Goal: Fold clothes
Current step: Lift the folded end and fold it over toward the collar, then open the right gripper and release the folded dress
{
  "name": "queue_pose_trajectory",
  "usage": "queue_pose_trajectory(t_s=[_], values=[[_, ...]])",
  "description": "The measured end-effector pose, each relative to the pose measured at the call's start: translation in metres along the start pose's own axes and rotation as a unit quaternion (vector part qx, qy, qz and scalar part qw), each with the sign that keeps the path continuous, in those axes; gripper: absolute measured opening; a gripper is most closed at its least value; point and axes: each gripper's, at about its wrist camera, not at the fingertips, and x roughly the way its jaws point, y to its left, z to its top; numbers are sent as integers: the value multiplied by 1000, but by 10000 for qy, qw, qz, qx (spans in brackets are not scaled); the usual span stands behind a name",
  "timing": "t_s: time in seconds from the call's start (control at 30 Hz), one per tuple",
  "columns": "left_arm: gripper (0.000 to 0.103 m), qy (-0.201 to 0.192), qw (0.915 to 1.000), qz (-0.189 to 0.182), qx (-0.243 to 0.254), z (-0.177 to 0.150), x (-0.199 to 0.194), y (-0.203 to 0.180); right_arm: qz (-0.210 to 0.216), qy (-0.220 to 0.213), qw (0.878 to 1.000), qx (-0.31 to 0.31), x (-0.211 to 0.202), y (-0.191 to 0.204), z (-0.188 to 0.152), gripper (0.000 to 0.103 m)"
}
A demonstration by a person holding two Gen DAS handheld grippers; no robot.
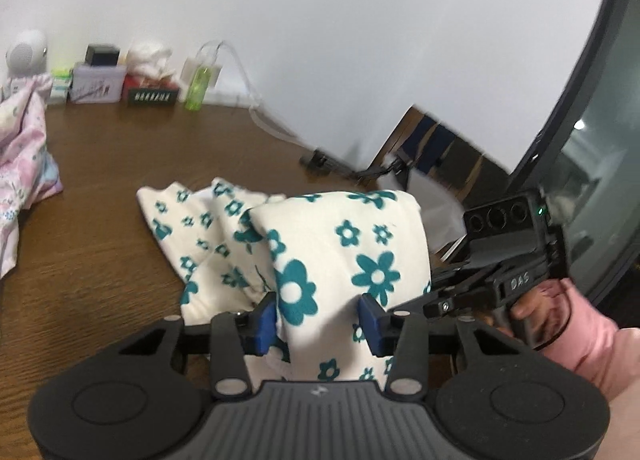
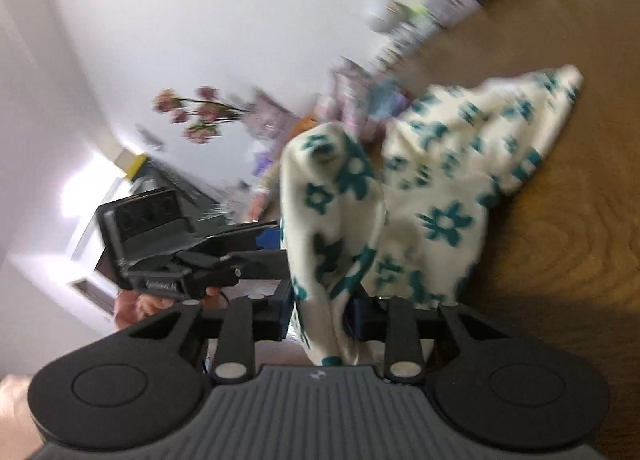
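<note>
Left wrist view: left gripper (image 1: 318, 318) is pinching a cream, teal-flowered garment (image 1: 332, 244) between its blue pads, cloth trailing onto the wooden table (image 1: 100, 164); right gripper (image 2: 320, 318) is clamping another fold.

Soft printed cloth (image 1: 344, 244), wood-grain table (image 1: 120, 164)

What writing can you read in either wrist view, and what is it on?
"DAS": raised letters on the right gripper body, left wrist view.
Lavender box by the wall: dark print, too blurred to read.
Black sign: white marks, unreadable.
Left gripper body, right wrist view: lettering too blurred to read.
</note>
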Motion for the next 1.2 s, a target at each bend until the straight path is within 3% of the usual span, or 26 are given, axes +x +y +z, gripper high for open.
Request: queue_pose_trajectory(t_s=[0.07,0.13,0.17,0.2,0.33,0.47,0.57,0.67,0.73,0.8,0.83,0.9,0.93,1.03,1.1,1.17,1.2], values=[[39,10,9999,-99,-18,-7,-5,-3,48,25,9996,-265,-5,7,-1,35],[37,72,9999,-139,29,-12,-4,-4,86,12,9997,-227,-2,7,2,53],[36,123,9999,-116,-15,-13,-2,-2,95,-34,9998,-150,0,6,3,53],[35,183,9998,-68,-97,-14,1,0,70,-63,9999,-39,1,4,3,53],[33,423,9984,69,-361,-17,14,9,-145,-61,9966,814,3,-15,-5,27],[33,583,9970,242,-444,-20,32,14,-329,-74,9898,1387,7,-40,-15,20],[39,566,9969,304,-465,-20,34,15,-403,-59,9894,1391,9,-41,-15,19],[57,262,9975,655,-96,-17,20,3,-504,-43,9923,1132,6,-31,-13,32],[62,-92,9956,908,227,-16,4,-8,-655,-151,9947,776,-4,-16,-10,49],[62,-425,9914,1118,529,-13,-10,-19,-1031,-396,9936,224,-18,6,-9,53],[59,-556,9888,1213,665,-11,-15,-25,-1275,-612,9899,-103,-27,19,-10,53],[38,-642,9830,1419,972,-9,-13,-37,-1652,-1090,9773,-761,-38,48,-12,51],[16,-612,9817,1437,1092,-8,-7,-42,-1821,-1263,9682,-1159,-38,64,-14,46],[12,-490,9773,1538,1374,-10,16,-52,-2523,-1306,9312,-2285,-12,96,-22,32],[11,-360,9703,1876,1483,-13,37,-54,-2971,-1144,9059,-2793,12,102,-27,23],[10,-235,9645,2153,1512,-20,53,-48,-3318,-851,8959,-2829,33,89,-27,16],[10,-215,9657,2137,1460,-25,58,-43,-3500,-727,8928,-2742,41,79,-26,15]])
